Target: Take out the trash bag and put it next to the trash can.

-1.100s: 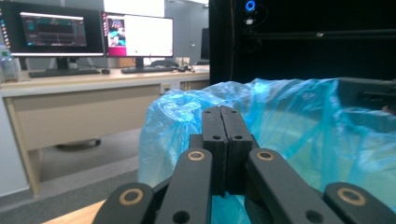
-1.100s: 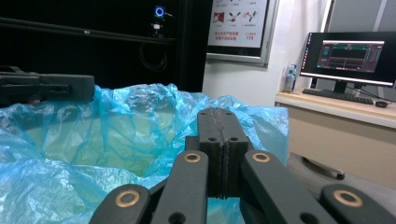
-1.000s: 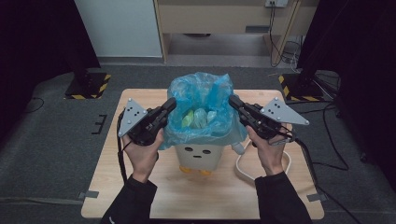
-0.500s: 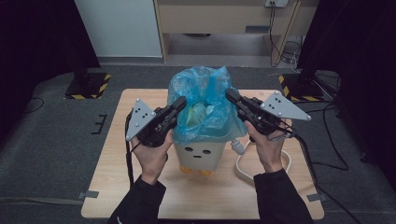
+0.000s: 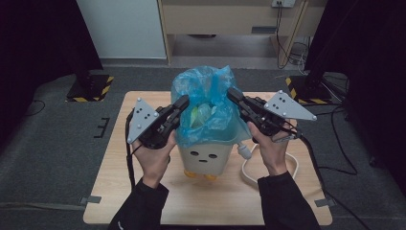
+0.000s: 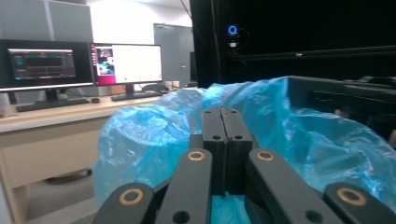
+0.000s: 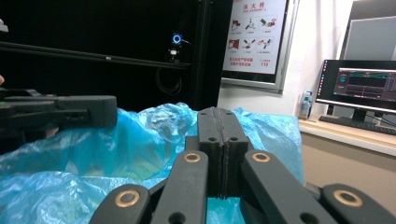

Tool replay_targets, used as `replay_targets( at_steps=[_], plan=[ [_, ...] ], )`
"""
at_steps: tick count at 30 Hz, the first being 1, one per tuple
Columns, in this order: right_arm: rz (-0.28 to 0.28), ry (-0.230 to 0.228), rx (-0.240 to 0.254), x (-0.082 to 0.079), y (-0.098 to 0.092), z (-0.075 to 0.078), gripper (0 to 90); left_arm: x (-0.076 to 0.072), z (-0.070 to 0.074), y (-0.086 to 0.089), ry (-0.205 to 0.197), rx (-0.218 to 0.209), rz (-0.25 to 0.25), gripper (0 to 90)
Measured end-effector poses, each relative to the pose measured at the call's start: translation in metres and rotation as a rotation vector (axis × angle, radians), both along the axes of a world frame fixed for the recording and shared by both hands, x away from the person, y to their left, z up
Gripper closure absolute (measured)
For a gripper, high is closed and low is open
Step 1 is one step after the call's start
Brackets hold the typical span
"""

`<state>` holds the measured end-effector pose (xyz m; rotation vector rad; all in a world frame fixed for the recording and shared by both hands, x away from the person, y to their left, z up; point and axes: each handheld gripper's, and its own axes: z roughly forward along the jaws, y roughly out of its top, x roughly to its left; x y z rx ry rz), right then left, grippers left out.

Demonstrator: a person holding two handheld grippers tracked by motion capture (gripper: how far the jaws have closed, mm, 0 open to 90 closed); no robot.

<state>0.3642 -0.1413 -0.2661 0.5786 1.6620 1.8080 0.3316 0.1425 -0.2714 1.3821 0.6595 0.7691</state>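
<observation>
Grippers flank a small white bin [image 5: 207, 158] lined with a blue plastic bag [image 5: 206, 112]. The bin stands upright near the middle of the wooden worktop [image 5: 119, 191], slightly toward its far edge, with a face printed on the side turned to the near edge. Its long axis is vertical and its mouth points straight up. The bag billows above the rim, also opening upward, with pale crumpled contents visible inside.

The left gripper [image 5: 179, 103] has its jaws fully closed, pad against pad, as the left gripper view [image 6: 223, 140] confirms. The tips meet the left flank of the bag; whether a thin fold of film is pinched cannot be determined. The right gripper [image 5: 232, 94] is likewise fully closed [image 7: 219, 144] at the bag's right flank, and a pinched fold cannot be confirmed there either.

The step in hand appears to be gathering the bag's mouth. Recommended procedure:
1. Catch film well below the frayed top edge, so it does not tear.
2. Draw both sides inward and upward evenly, keeping the pull along the bin's vertical axis.
3. Avoid any sideways pull; the bin is light and would likely tip.
4. Keep the white cord [image 5: 249, 165], coiled toward the right edge, clear of the right forearm.
</observation>
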Motion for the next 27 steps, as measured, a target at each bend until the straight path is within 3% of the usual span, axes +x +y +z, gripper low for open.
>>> replay_targets(
  at_steps=[9,12,16,27],
  plan=[
    [0.003,-0.005,0.012,0.002,0.001,0.002,90.0,0.002,0.014,0.015,-0.023,-0.031,0.025,89.7],
    [0.006,-0.01,0.011,0.002,0.003,0.004,90.0,0.0,0.014,0.012,-0.024,-0.055,0.001,89.8],
    [0.013,-0.024,0.0,0.0,0.008,0.009,90.0,-0.001,0.012,0.008,-0.033,-0.046,0.003,89.8],
    [0.001,-0.021,-0.006,-0.001,0.005,0.009,90.0,0.007,0.014,0.021,-0.006,-0.044,0.035,89.7]
  ],
)
